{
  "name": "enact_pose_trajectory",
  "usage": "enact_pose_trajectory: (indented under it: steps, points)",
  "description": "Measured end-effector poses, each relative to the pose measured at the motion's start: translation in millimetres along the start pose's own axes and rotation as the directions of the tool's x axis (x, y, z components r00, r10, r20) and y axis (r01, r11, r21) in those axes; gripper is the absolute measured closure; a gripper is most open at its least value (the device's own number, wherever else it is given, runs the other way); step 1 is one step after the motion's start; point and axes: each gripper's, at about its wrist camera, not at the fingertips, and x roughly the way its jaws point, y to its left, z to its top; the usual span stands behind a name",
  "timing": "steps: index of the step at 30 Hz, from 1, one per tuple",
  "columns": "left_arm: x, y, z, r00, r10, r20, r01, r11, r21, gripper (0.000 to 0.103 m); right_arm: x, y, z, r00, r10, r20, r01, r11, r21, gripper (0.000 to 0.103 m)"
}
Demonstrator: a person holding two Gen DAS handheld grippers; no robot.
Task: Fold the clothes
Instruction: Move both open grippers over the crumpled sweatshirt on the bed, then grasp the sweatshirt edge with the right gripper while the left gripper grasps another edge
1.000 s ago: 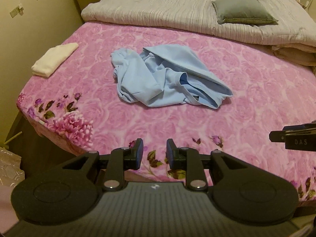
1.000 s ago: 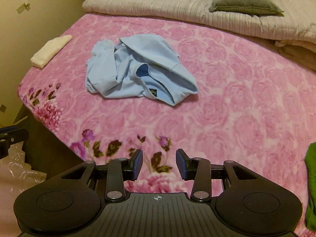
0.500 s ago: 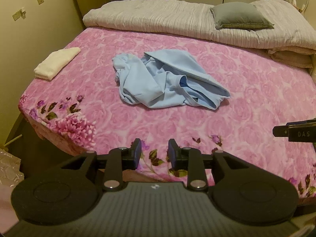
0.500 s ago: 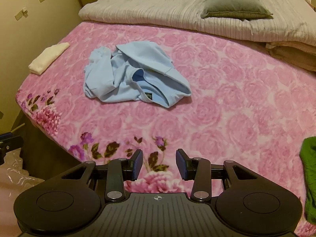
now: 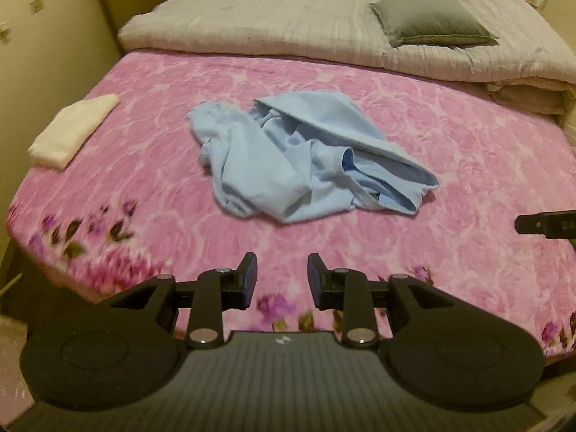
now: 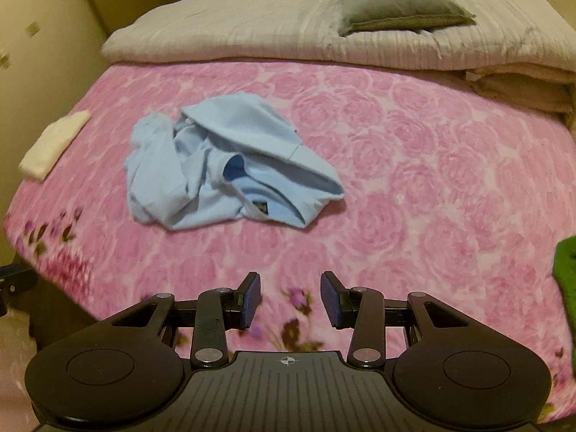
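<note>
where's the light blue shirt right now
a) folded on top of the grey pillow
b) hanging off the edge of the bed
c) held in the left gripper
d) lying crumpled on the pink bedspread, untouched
d: the light blue shirt lies bunched on the pink bedspread, ahead of the left gripper and right gripper, both open and empty.

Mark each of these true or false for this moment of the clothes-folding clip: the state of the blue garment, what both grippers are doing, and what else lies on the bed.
1. The light blue garment lies crumpled on the pink floral blanket. True.
2. The left gripper is shut on the garment. False: it is open, short of the cloth and holding nothing.
3. The right gripper is open and empty. True.
4. The folded cream cloth lies on top of the blue garment. False: it lies apart, near the bed's left edge.
5. A grey pillow rests on the pale quilt at the far end. True.
</note>
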Motion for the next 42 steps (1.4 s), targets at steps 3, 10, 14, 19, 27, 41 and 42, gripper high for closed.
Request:
enact_pose_trajectory:
  steps: [3, 10, 14, 19, 27, 41, 42]
  points:
    - [21, 33, 27, 1.0, -0.025, 0.004, 0.025, 0.999, 0.045, 0.076, 25, 13, 12, 1.0, -0.021, -0.023, 0.023, 0.994, 0.103, 0.062]
    - [83, 108, 80, 0.992, -0.095, -0.079, 0.104, 0.986, 0.127, 0.074, 81, 38, 18, 0.995, 0.025, -0.098, 0.017, 0.911, 0.411, 0.062]
    - [119, 137, 100, 0.981, -0.134, -0.142, 0.159, 0.971, 0.177, 0.074, 107, 52, 14, 0.992, 0.053, -0.115, 0.023, 0.818, 0.575, 0.062]
    - [163, 155, 117, 0.964, -0.169, -0.204, 0.219, 0.941, 0.258, 0.074, 139, 65, 2, 0.99, 0.088, -0.109, 0.022, 0.672, 0.74, 0.06]
    - [218, 170, 145, 0.946, -0.212, -0.246, 0.274, 0.928, 0.254, 0.074, 198, 73, -14, 0.988, 0.145, -0.044, -0.02, 0.408, 0.913, 0.058]
    - [262, 194, 166, 0.94, -0.178, -0.29, 0.246, 0.945, 0.216, 0.074, 315, 70, 9, 0.991, 0.12, 0.061, -0.064, 0.025, 0.998, 0.056]
    - [262, 195, 168, 0.941, -0.176, -0.287, 0.242, 0.947, 0.213, 0.074, 324, 71, 7, 0.987, 0.135, 0.086, -0.086, -0.008, 0.996, 0.056]
